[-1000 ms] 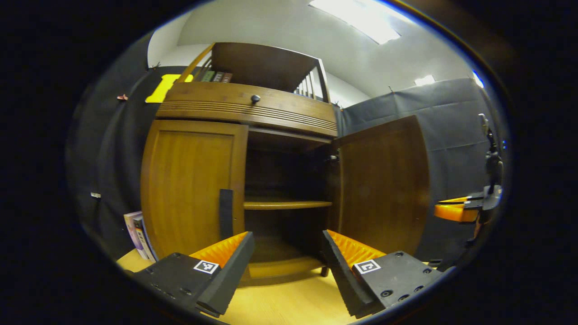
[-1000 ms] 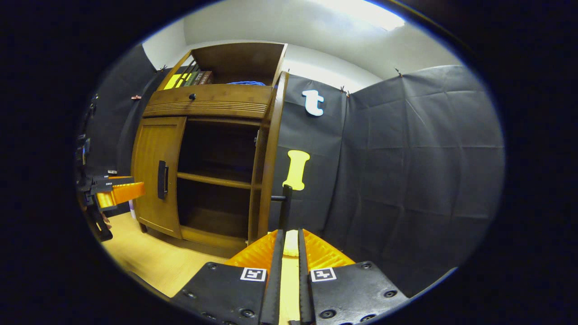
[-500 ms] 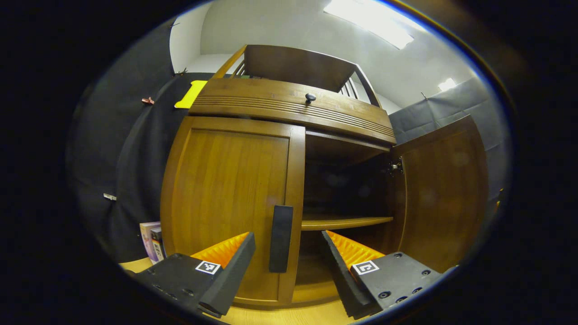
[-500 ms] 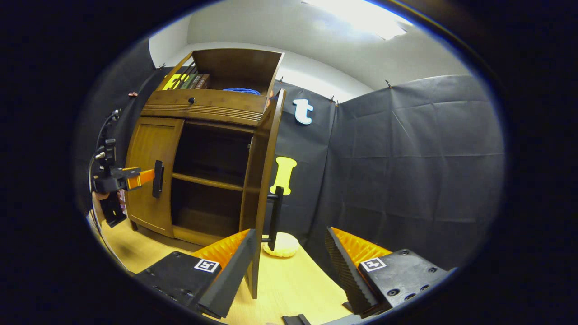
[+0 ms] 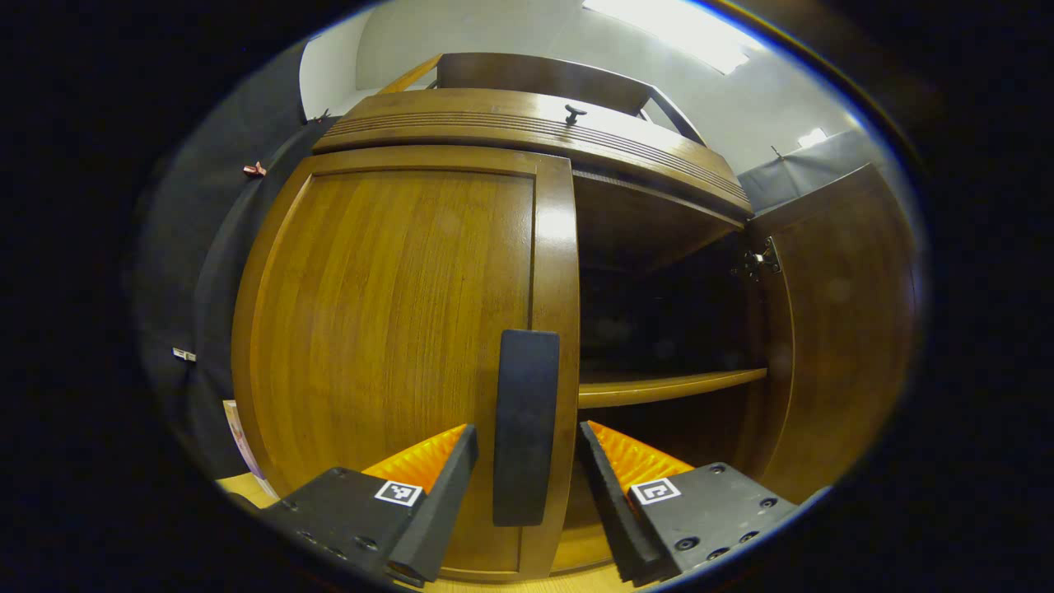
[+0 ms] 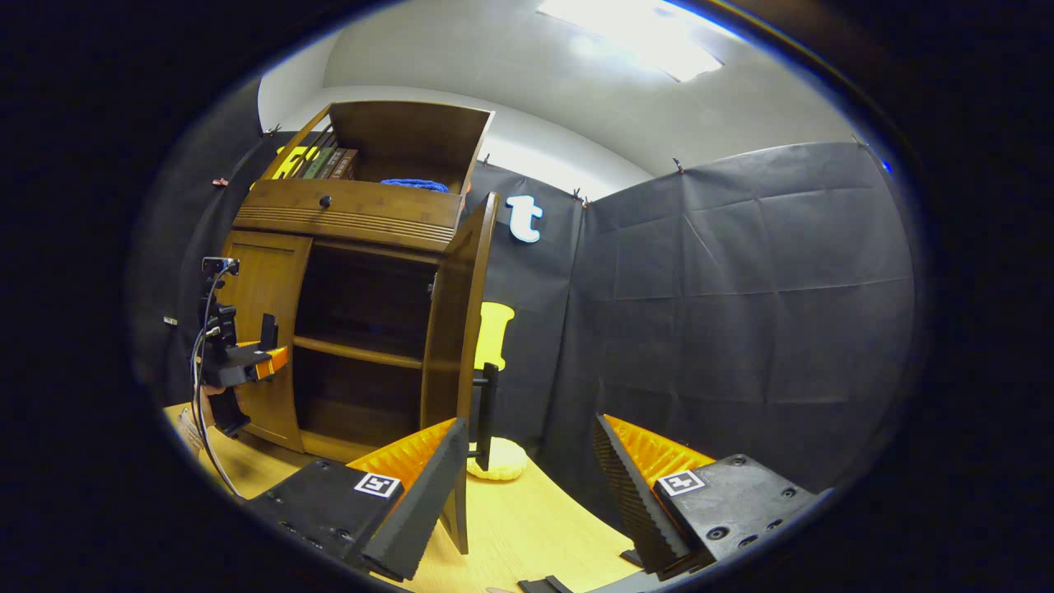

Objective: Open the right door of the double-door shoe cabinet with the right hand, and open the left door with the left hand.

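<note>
In the left gripper view, the left tool [image 5: 521, 494] has closed in on the cabinet over the last second, and the black handle [image 5: 525, 427] of the left door [image 5: 387, 313] now stands between its spread orange fingers [image 5: 420, 461]. The fingers are released, not yet pressing the handle; whether they already touch it is hard to judge through the fisheye. The left door is still shut, so a clench and pull come next. The right door [image 5: 832, 329] hangs wide open beside the shelf [image 5: 667, 385].

In the right gripper view, the right tool [image 6: 527, 486], clenched on the right door's handle [image 6: 487, 412] a second ago, has let go and drawn back, fingers apart. The right door [image 6: 453, 329] stands open over the tabletop [image 6: 527, 535]: that half is done. The left tool [image 6: 247, 358] sits at the left door.
</note>
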Demonstrator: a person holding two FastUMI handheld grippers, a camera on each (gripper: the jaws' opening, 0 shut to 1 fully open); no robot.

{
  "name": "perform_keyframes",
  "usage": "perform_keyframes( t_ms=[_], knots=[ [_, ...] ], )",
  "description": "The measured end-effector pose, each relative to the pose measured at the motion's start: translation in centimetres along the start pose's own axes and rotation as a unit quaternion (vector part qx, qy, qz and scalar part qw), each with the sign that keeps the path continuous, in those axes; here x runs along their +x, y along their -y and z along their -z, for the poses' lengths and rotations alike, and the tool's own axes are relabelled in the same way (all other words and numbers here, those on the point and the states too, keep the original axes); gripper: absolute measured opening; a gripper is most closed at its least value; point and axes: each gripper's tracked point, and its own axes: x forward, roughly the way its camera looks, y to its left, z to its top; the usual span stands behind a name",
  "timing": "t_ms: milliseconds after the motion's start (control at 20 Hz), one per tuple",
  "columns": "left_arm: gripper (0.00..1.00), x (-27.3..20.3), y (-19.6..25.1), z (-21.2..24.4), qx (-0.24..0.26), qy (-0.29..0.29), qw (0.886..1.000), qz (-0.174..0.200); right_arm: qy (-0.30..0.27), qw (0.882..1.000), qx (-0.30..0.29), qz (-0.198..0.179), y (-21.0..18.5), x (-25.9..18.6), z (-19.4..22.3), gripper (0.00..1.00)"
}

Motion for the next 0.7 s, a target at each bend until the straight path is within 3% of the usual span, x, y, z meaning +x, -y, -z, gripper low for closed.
perform_keyframes(
  t_ms=[250,400,700],
  knots=[
    [0.38,0.1,-0.4,-0.6,-0.009,0.011,1.0,0.0,-0.002,1.0,0.004,0.003,-0.2,0.1,0.2,0.97],
    [0.33,-0.2,-0.4,-0.5,0.001,0.004,1.0,0.005,-0.011,1.0,0.001,0.003,-0.6,0.0,0.8,0.97],
    [0.31,-3.3,-0.3,-1.1,-0.033,-0.011,0.998,0.047,-0.004,1.0,0.015,-0.002,-1.7,-0.6,-0.1,0.97]
  ],
)
